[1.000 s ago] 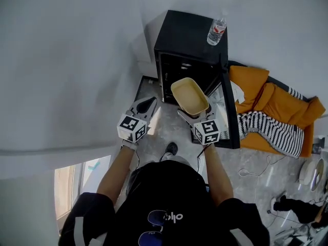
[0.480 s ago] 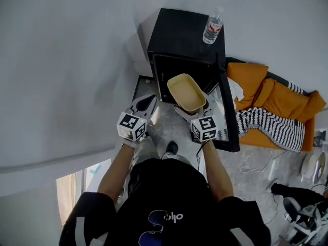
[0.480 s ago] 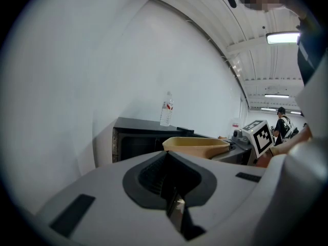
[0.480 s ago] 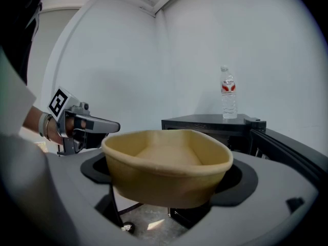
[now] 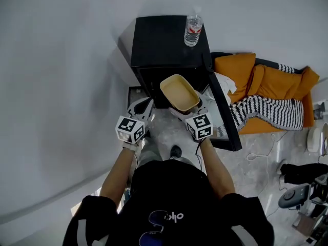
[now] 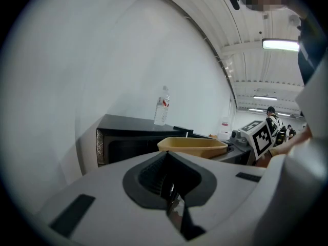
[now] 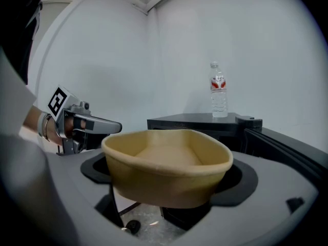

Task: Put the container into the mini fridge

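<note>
Container [image 5: 180, 92] nearer mini fridge [image 5: 169, 40] opening than before.

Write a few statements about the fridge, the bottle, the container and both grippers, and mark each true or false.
1. The right hand-held gripper holds the container. True.
2. The water bottle lies inside the mini fridge. False: it stands upright on top of the fridge.
3. The fridge door is shut. False: it is swung open, to the person's right.
4. The left hand-held gripper is shut with nothing between its jaws. True.
</note>
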`<act>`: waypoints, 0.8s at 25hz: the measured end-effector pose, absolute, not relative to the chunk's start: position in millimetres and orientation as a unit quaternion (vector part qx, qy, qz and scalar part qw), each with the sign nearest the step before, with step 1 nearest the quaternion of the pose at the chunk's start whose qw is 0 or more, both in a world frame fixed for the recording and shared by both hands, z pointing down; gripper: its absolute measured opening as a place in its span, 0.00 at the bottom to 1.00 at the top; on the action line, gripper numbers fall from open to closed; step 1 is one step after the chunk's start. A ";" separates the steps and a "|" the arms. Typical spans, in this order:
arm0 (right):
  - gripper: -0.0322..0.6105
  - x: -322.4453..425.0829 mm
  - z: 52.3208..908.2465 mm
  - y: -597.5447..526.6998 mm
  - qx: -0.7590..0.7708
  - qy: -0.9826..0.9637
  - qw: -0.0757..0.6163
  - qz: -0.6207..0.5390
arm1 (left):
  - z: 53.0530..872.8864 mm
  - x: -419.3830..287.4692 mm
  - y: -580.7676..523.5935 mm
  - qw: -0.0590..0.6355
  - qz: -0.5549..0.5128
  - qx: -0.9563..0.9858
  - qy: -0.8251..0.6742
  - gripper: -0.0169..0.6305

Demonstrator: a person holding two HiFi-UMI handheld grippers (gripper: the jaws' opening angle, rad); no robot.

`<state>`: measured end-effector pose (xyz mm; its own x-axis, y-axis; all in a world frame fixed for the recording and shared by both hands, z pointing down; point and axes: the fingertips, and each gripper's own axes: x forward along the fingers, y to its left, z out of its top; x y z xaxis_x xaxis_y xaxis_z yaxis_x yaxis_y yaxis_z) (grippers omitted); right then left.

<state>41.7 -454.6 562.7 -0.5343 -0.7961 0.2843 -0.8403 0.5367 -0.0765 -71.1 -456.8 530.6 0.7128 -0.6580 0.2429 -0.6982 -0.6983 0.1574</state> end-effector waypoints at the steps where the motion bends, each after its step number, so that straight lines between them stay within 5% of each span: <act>1: 0.91 40.8 565.3 -458.3 0.474 -0.868 0.109 0.103 | 532.0 -71.0 -461.6 0.119 0.085 0.920 -0.364 0.04; 20: 0.91 35.3 629.7 -533.7 0.539 -0.821 0.130 0.135 | 569.9 -79.4 -527.2 0.131 0.111 0.937 -0.305 0.04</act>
